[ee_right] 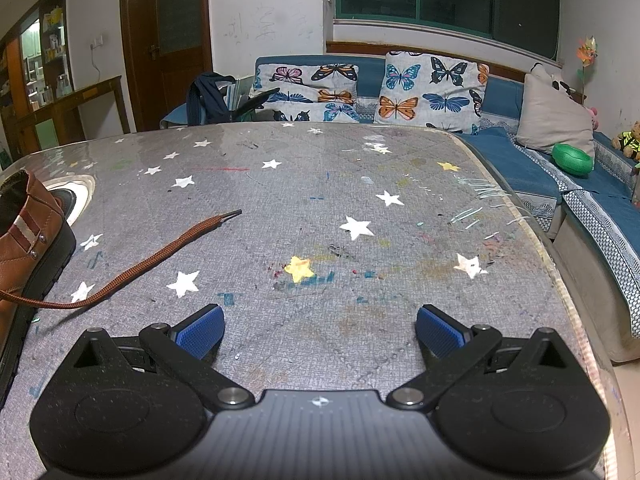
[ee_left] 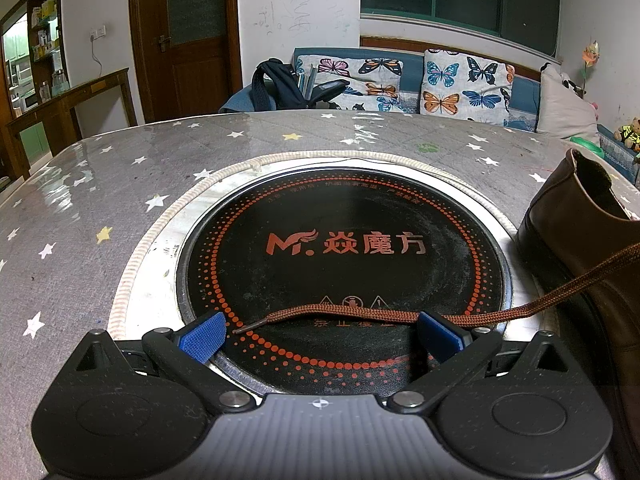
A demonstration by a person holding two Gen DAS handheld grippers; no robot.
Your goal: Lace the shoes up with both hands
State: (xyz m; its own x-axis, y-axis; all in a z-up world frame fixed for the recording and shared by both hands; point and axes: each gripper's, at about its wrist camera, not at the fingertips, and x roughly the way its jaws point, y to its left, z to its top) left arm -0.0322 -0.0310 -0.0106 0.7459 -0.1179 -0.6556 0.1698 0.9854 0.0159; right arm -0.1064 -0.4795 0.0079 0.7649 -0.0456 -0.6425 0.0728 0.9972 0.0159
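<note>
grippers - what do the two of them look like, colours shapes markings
Both match: the left gripper and right gripper have black speckled plastic bodies with round housings at each side, black linkage arms on silver pivot pins, blue ribbed pads on the fingers, and a ridged grey centre with a small crosshair mark. No cables or sleeves show.

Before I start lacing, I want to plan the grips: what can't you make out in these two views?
- Brown leather shoe: its eyelets and front are cut off by the left wrist view's right edge, and by the right wrist view's left edge.
- Brown woven lace end: the open left gripper hides part of it behind a finger; contact unclear.
- Second lace end: its origin lies off-frame, beside the open right gripper.
</note>
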